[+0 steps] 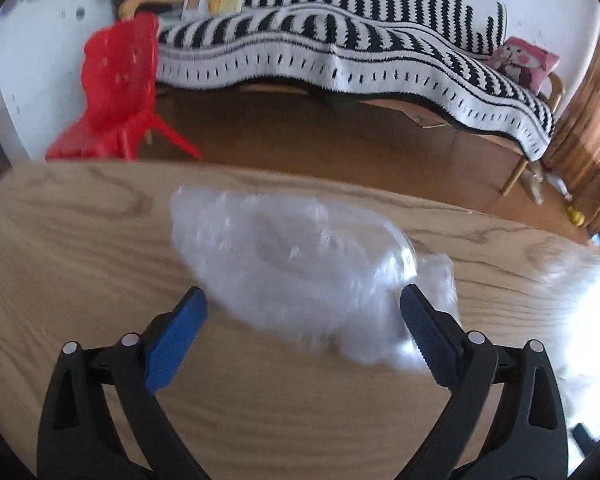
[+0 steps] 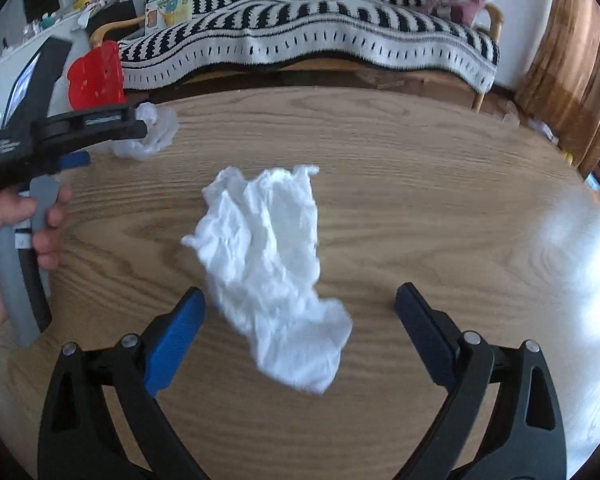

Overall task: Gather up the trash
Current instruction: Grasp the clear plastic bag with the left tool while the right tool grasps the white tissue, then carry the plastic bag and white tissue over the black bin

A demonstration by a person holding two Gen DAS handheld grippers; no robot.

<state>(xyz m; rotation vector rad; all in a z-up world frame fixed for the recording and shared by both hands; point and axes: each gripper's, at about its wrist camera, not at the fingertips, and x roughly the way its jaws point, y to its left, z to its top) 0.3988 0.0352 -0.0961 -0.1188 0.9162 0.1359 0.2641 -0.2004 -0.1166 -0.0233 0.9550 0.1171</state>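
A crumpled clear plastic bag lies on the wooden table. My left gripper is open, its blue fingers on either side of the bag's near end. In the right wrist view a crumpled white tissue lies on the table. My right gripper is open with the tissue's near end between its fingers. The same view shows the plastic bag at the far left, with the left gripper's body over it, held by a hand.
A red plastic chair stands beyond the table's far left edge. A sofa with a black-and-white striped blanket lies behind. A brown curtain hangs at the right. Bright glare covers the table's right side.
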